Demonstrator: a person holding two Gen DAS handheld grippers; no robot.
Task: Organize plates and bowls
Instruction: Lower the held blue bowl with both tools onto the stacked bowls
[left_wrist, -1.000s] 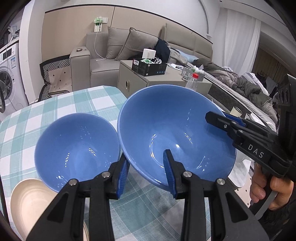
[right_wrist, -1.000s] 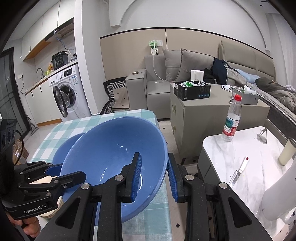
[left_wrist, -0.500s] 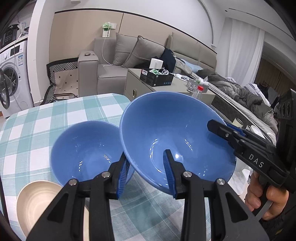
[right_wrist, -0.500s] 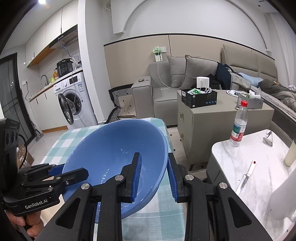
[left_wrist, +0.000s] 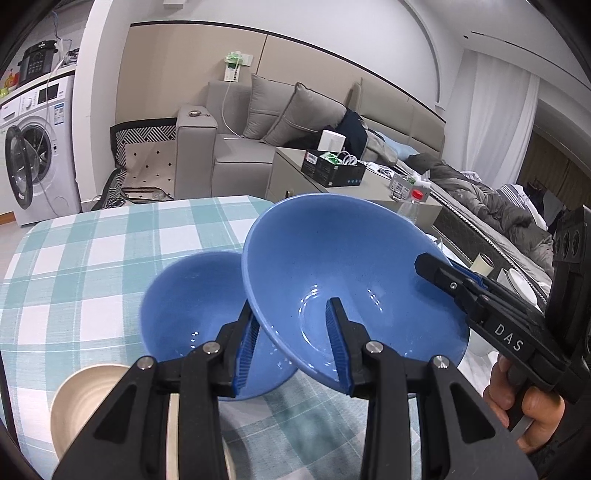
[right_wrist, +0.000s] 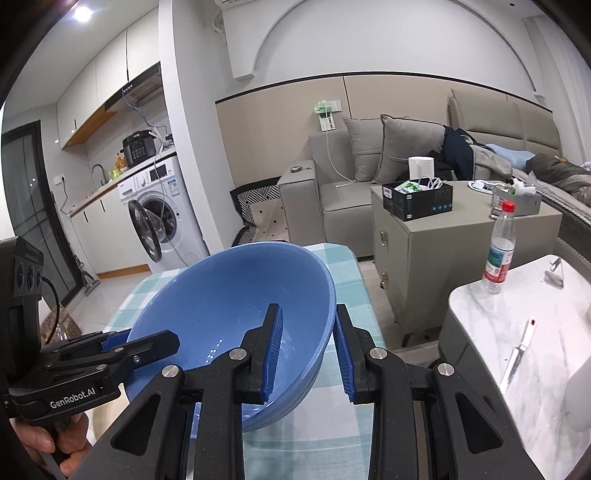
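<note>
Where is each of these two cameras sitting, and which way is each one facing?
Left wrist view: sits on the left gripper, looking along its fingers over the large blue bowl, a smaller blue bowl and the checked table toward the sofa; the right gripper and its hand show.
Right wrist view: sits on the right gripper, facing the sofa and washing machine; the left gripper shows.
Shared: both grippers clamp the large blue bowl's rim.
</note>
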